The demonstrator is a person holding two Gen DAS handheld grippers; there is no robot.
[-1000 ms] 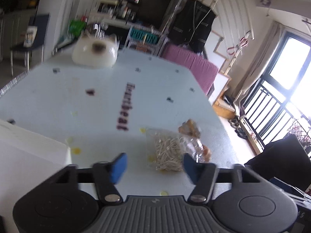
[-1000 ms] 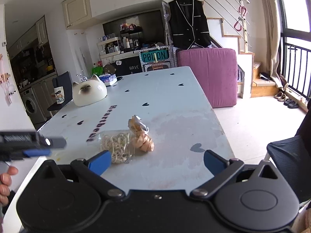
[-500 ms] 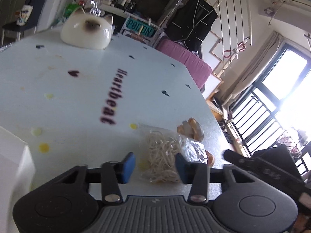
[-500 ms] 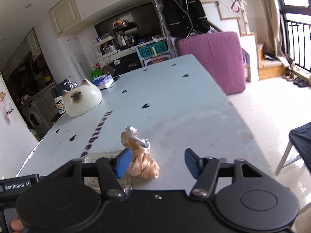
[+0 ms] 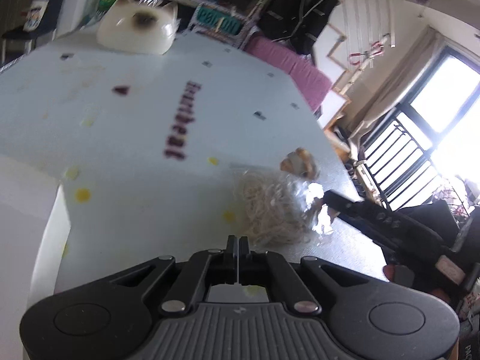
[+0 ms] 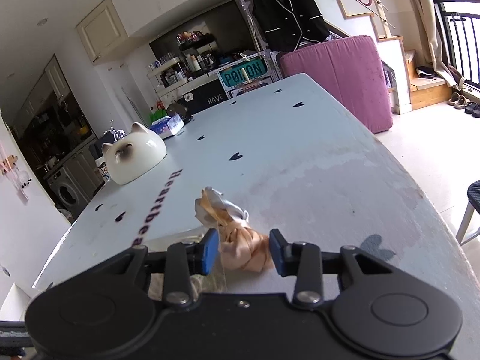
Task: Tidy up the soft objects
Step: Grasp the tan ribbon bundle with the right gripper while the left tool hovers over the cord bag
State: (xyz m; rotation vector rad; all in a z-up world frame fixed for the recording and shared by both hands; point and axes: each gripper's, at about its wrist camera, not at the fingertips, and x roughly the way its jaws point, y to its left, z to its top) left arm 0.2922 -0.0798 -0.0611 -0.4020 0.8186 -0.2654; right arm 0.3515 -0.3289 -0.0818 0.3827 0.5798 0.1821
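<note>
The right gripper (image 6: 242,250) stood open astride the peach cloth bundle (image 6: 244,250) near the bench's (image 6: 315,156) front edge, bundle running straight ahead; the left gripper (image 5: 238,255), clenched empty, sat just short of the bag (image 5: 270,210).

Bare worktop (image 6: 315,162) stretches ahead past the peach cloth bundle (image 6: 240,246); only the cat-shaped bowl (image 6: 133,156) stands far left, well apart.

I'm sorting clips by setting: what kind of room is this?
Most likely a lived-in home, an open kitchen and dining area: a washing machine under the counter, shelves of bottles, a black jacket hung by the stairs.
</note>
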